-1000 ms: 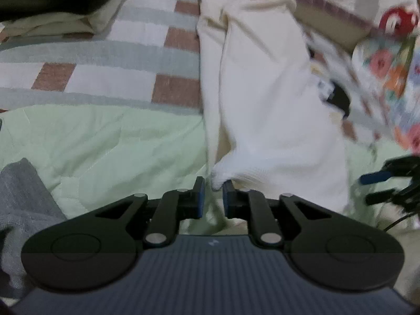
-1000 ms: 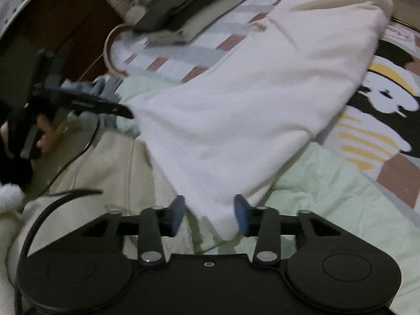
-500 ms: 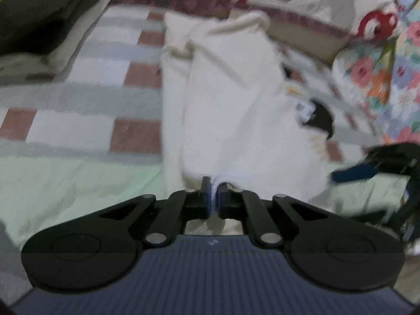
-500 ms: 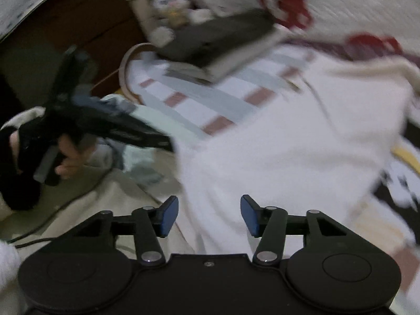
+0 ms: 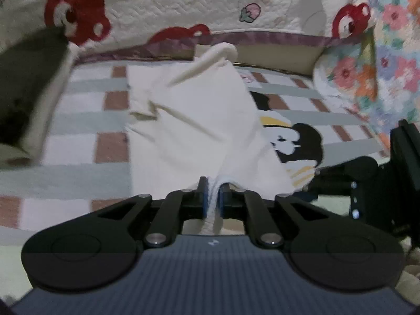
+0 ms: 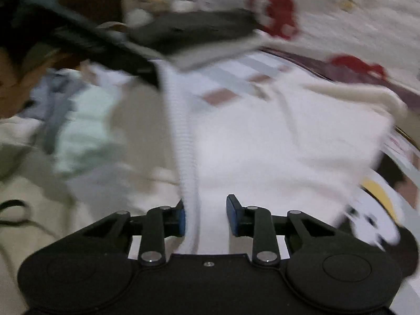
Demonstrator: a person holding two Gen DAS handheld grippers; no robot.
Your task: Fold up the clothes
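In your left wrist view, the left hand-held gripper [image 5: 213, 197] pinches the near hem of the white garment [image 5: 194, 120], which stretches straight ahead over the checked blanket [image 5: 78, 128].

In your right wrist view, the right hand-held gripper [image 6: 206, 216] stands wide, the ribbed hem [image 6: 181, 131] against its left finger.

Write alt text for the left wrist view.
The left tongs are shut on a bunched edge of a white garment spread over a checked blanket. The right tongs show dark at the right edge.

Left tongs [image 5: 213, 199] clamped, right tongs [image 6: 206, 216] agape.
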